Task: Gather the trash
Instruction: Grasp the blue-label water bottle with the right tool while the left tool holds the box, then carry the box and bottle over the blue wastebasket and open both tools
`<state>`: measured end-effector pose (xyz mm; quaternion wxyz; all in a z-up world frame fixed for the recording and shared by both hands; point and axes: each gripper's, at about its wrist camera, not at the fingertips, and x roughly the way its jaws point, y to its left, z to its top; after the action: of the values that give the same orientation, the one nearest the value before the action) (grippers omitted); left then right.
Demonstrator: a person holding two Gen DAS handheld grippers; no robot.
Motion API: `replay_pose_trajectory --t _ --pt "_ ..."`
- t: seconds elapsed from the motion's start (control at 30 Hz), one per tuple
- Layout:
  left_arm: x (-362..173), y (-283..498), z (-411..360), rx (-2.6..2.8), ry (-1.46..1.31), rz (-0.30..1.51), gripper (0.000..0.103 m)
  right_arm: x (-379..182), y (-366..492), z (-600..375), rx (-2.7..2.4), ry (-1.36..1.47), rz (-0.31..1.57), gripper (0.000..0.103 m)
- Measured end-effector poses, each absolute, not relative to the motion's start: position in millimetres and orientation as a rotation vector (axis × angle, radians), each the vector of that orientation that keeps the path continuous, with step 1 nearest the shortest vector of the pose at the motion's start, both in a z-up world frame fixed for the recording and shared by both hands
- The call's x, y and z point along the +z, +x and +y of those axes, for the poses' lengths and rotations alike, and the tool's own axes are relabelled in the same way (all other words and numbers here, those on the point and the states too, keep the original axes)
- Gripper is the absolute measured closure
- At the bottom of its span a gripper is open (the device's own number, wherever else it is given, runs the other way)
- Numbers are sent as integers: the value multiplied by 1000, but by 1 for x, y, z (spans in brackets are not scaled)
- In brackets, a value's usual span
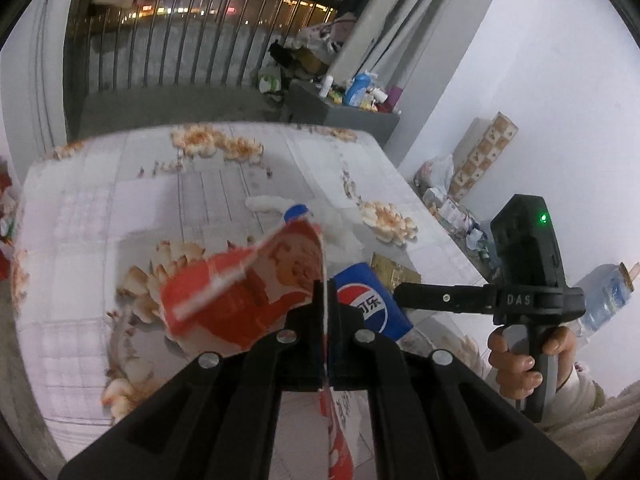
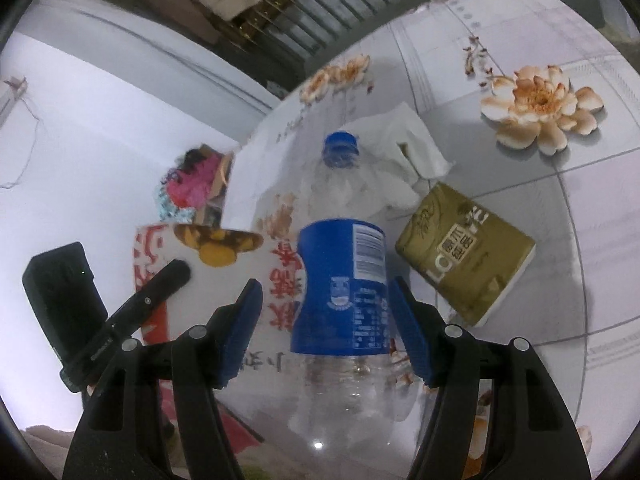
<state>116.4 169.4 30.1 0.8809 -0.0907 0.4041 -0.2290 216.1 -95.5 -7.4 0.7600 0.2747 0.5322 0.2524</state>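
The empty Pepsi bottle (image 2: 340, 280) is lying on the floral bed (image 2: 520, 32), filling the centre of the right wrist view with its blue cap (image 2: 340, 148) pointing toward the top of the frame, and the right hand-held gripper (image 2: 326, 312) is straddling its labelled waist, blue pads standing clear on either side and gripping nothing yet. It looks feather-light, thin-walled and slick, so it will likely dent and could squirt out if pinched at the clear lower body; the label band, where it narrows, seems the best place to take hold. Nothing liquid is showing inside it. Just to its right, a gold box (image 2: 468, 252) is resting, stiff-edged and easy to clamp across its short side, and behind the cap a crumpled white tissue (image 2: 404, 140) is sitting, soft and compressible. In the left wrist view, the left hand-held gripper (image 1: 325, 292) is pinching a red-and-white printed bag (image 1: 240, 300) fully shut at its rim, near the centre; the bag is hanging limp, and I cannot tell what it contains.
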Motion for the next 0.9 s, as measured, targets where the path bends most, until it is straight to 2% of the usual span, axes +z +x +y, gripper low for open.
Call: replay_pose_trajectory --t 0.4,0.57,0.9 --pt "7 124 161 -517 -256 867 99 -17 222 -76 498 512 1229 40" --pt "5 123 157 -509 -227 869 101 -25 226 -69 491 500 1251 47" --pt "17 119 152 -503 -165 850 101 -13 216 -79 517 529 1212 49"
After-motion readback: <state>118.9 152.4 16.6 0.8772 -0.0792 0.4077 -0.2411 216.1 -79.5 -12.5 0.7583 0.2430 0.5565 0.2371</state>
